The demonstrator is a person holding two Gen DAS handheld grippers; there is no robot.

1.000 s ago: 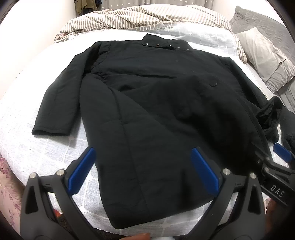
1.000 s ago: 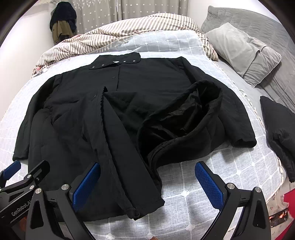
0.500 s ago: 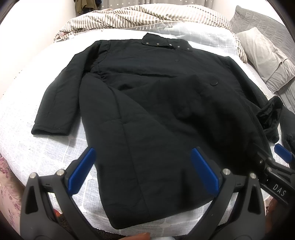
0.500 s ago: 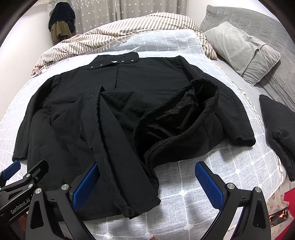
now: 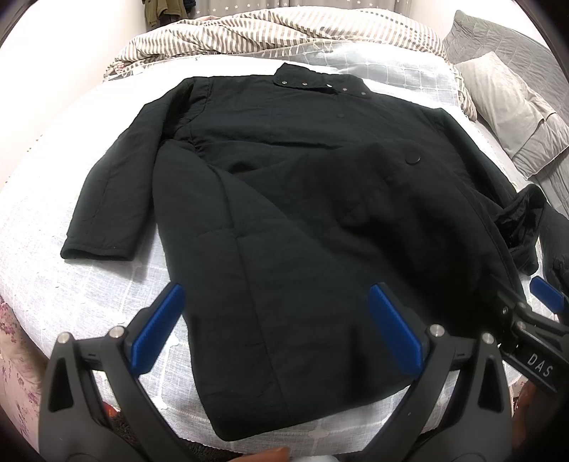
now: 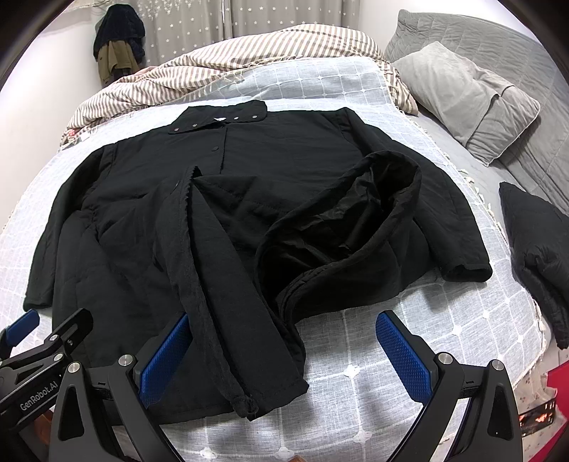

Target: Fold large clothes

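Left gripper (image 5: 277, 323) is held wide apart above the hem of the black coat (image 5: 302, 199), which is spread collar-away on the white bedspread (image 5: 42, 227). Right gripper (image 6: 284, 355) is likewise spread, nothing held, over the rumpled front panel.

A black coat (image 5: 302, 199) lies spread front-up on a white-grey bedspread (image 5: 32, 227), collar away from the camera. Beyond the collar is a bunched striped duvet (image 5: 270, 32); to the coat's right, a grey pillow (image 5: 512, 106). The left gripper (image 5: 275, 328) hovers over the coat's hem, jaws spread wide. The right gripper (image 5: 544, 309) shows at the coat's right edge, only partly visible.
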